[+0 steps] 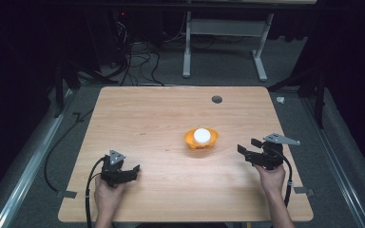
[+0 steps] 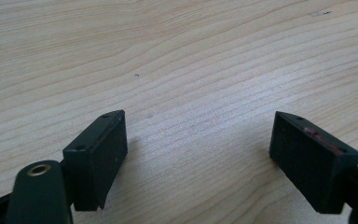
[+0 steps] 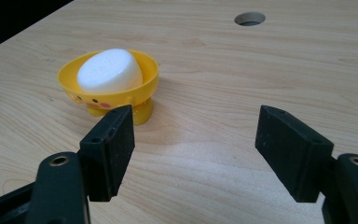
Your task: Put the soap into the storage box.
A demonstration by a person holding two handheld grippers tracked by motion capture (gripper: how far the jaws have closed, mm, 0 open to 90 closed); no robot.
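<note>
resting wide apart and empty, both grippers, left gripper [image 1: 134,169] and right gripper [image 1: 248,146], flank the yellow soap dish [image 3: 121,95]; its white soap bar [image 3: 109,70] looks light, rigid, slippery—grip its long sides.

Black hand-held grippers [image 1: 245,150], trailing cables [image 1: 91,190]

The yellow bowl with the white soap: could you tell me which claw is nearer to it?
Right. The right claw sits just beside the yellow bowl; the left claw is farther off, toward the table's near left.
</note>
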